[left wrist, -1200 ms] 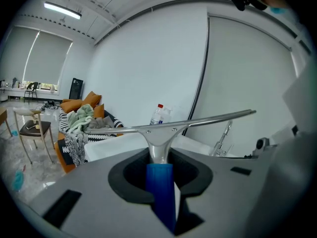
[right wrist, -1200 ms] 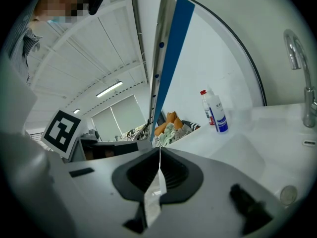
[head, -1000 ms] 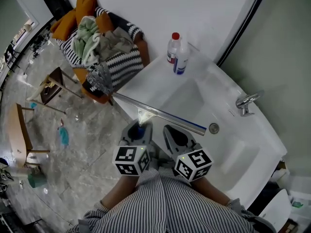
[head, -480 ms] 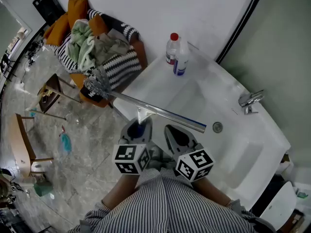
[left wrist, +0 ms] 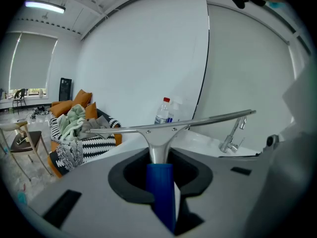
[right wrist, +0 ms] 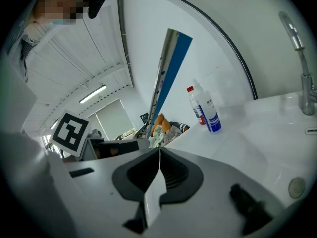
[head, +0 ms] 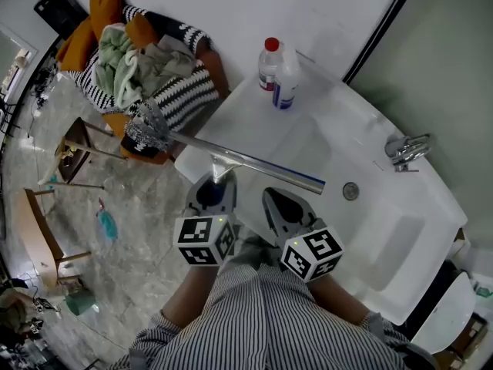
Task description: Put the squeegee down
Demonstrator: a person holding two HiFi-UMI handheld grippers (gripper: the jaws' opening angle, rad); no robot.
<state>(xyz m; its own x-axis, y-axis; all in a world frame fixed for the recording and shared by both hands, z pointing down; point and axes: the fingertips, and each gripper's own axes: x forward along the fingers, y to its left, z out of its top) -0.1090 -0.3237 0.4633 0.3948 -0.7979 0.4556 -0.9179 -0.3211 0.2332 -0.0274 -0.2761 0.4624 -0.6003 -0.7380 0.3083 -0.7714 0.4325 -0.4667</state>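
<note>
Squeegee (head: 254,164): held up by its blue handle, out in front of the person, over the near edge of the white tub (head: 385,237).
Left gripper (head: 213,193): jaws squeezed onto the blue handle — the left gripper view shows it stuck tight between them.
Right gripper (head: 282,206): jaws pressed together with nothing in them. It sits just beside the left one and does not touch the squeegee.
Long way of the squeegee: the shiny bar lies across the left gripper, side to side. Its left end sticks out past the tub corner toward the pile of clothes (head: 146,68); its right end is over the tub.
Which way to go: I think down and a little forward — the tub edge looks right under the bar.
Nearer hand: the left, since it holds the handle.
Writing: the bottle (head: 279,75) has a red cap and a blue label, too small to read. The cubes (head: 202,241) show only black-and-white squares.
</note>
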